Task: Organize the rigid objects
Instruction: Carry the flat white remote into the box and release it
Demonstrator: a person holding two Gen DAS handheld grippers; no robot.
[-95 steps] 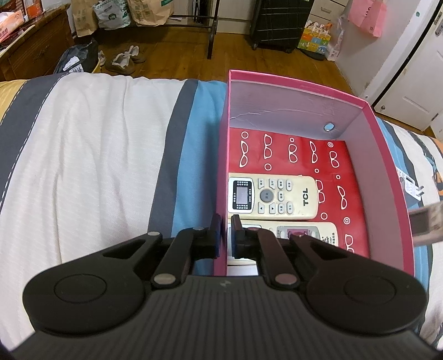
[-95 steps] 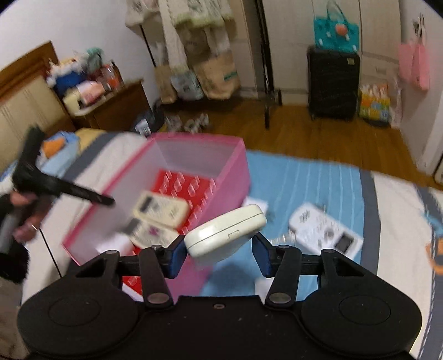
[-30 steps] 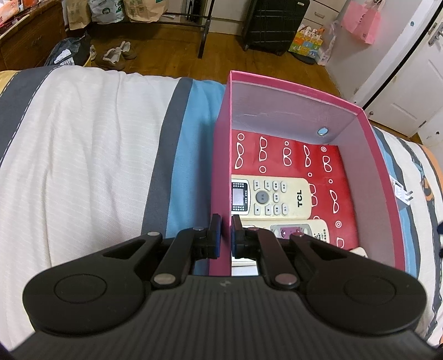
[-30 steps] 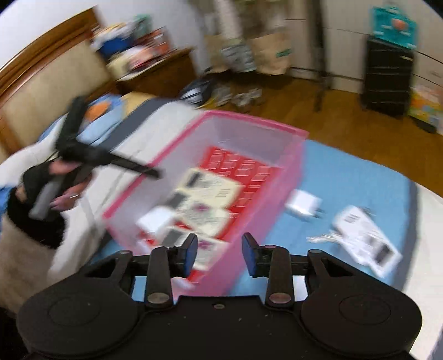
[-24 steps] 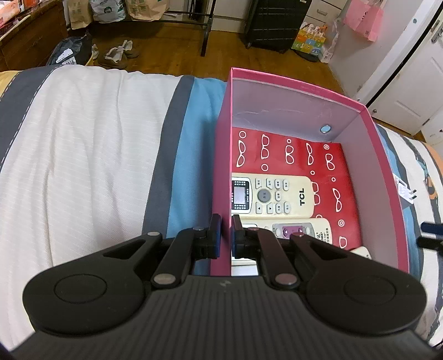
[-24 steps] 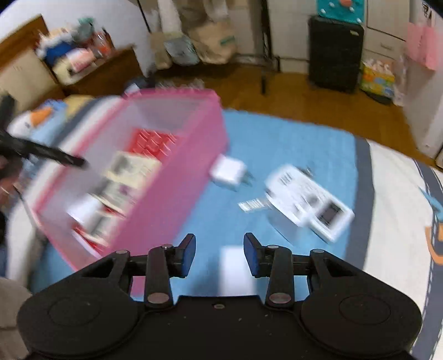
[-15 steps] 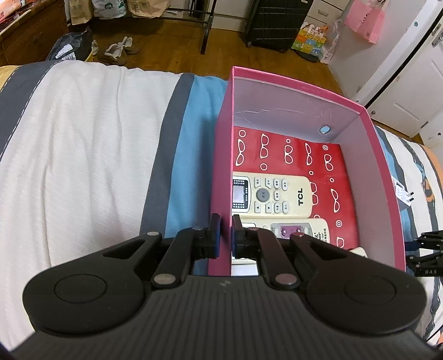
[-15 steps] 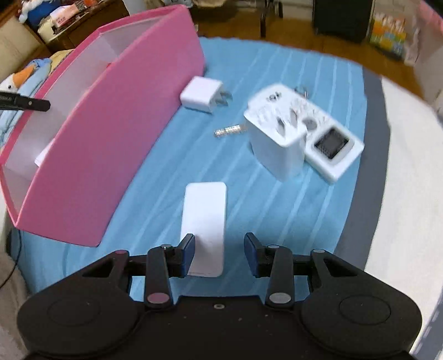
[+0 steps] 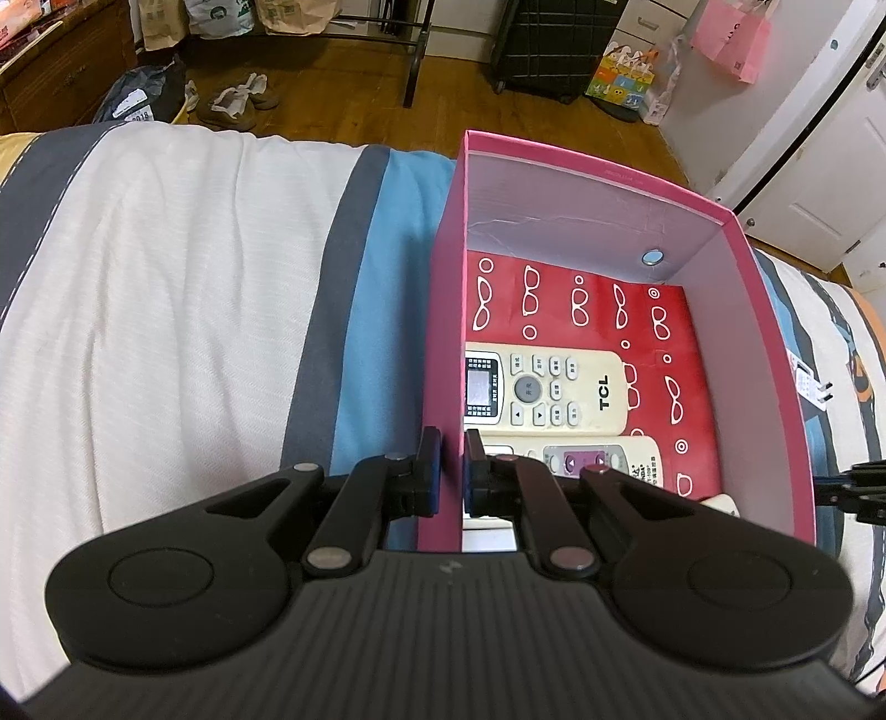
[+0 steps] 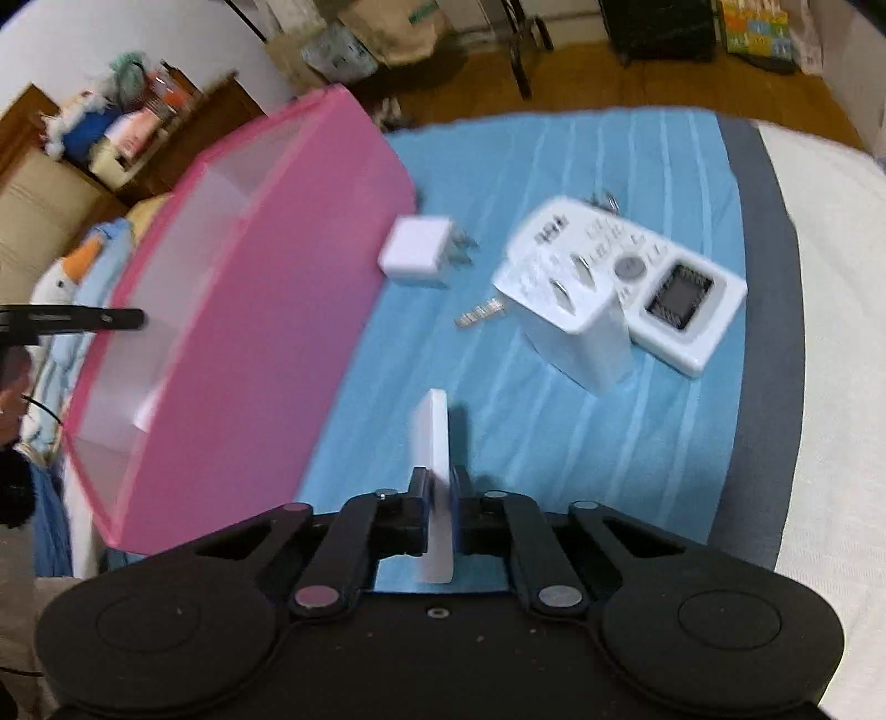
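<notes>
A pink box [image 9: 443, 310] stands on the striped bed cover; it also shows in the right wrist view [image 10: 266, 310]. In it lie a cream TCL remote [image 9: 545, 390], a second remote [image 9: 603, 462] and a white case corner [image 9: 722, 503]. My left gripper [image 9: 449, 471] is shut on the box's left wall. My right gripper [image 10: 440, 507] is shut on a flat white slab [image 10: 434, 443], held on edge above the blue stripe. On the bed lie a small white charger [image 10: 418, 252], a large white plug adapter [image 10: 570, 327], a white remote [image 10: 664, 288] and a small metal piece [image 10: 479, 314].
The bed's far edge drops to a wooden floor with shoes [image 9: 232, 102], bags and a black suitcase [image 9: 554, 44]. A white door [image 9: 830, 183] stands at the right. A headboard and a cluttered wooden cabinet [image 10: 138, 144] lie beyond the box in the right wrist view.
My right gripper dropped the white case in the box, swung to the blue stripe and closed on the flat white slab, lifting it on edge. My left gripper kept its hold on the box wall.
</notes>
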